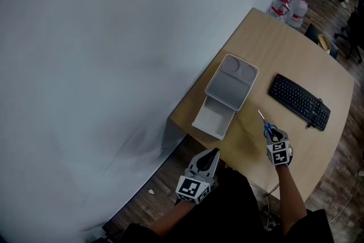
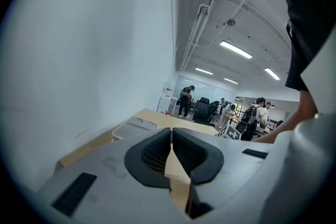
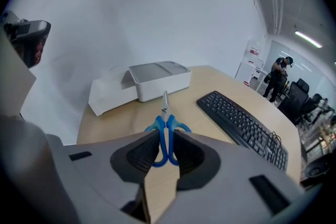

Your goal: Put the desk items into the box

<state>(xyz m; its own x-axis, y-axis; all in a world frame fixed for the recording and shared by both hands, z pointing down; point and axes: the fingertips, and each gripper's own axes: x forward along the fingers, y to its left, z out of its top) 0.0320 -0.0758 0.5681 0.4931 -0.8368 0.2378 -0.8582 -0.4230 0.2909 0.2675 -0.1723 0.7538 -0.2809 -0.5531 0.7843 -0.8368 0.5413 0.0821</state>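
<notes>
Right claw (image 1: 274, 136) holding scissors (image 1: 264, 123), box (image 1: 227, 88) up-left
It is pinching the blue handles (image 3: 167, 136), blades pointing up-left at the box on the table (image 1: 318, 82); left claw (image 1: 211, 155) is hanging pressed together, lower left.

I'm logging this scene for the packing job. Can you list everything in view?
desk: one, light wood, against the wall
box: one, grey-white, on the desk's wall side
tray: one, white, touching the box's near end
keyboard: one, black, right part of the desk
scissors: one, blue handles, held above the desk
bottles: two, clear with red caps, floor past the desk
left gripper: grey, shut, empty, off the desk's near edge
right gripper: grey, shut on the scissors
</notes>
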